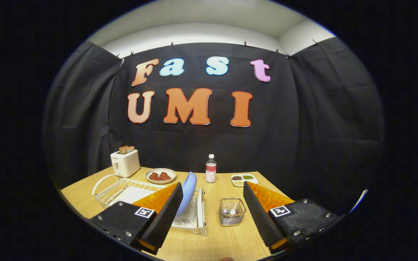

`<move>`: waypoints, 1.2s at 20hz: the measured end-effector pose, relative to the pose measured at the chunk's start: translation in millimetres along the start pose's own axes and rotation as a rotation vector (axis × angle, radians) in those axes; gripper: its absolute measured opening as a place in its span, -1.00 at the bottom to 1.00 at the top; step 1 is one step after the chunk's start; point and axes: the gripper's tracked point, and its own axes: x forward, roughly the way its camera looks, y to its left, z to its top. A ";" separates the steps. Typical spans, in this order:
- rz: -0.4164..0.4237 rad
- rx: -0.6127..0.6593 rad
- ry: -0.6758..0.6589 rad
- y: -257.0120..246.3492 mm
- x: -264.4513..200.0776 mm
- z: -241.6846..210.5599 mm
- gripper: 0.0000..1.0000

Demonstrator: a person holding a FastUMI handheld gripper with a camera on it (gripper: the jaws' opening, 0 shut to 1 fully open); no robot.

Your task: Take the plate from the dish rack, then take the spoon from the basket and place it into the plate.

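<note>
The hand-held gripper [212, 214] is hovering wide open, holding nothing. Open counter [227, 239] is lying between rack [122, 190], with upright plate [188, 192], and basket [232, 211].

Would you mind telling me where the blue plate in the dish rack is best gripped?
Probably its upper rim: the blue plate stands on edge in the dish rack, so the open claw should come from above, one finger each side of the thin edge.
</note>
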 end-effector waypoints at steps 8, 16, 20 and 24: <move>0.075 -0.022 0.217 60.3 85.9 -36.3 0.99; -0.055 0.041 0.390 47.5 135.5 -87.3 0.90; -0.055 0.075 0.434 54.6 143.3 -101.4 0.54; -0.079 0.087 0.440 58.4 148.4 -104.1 -0.04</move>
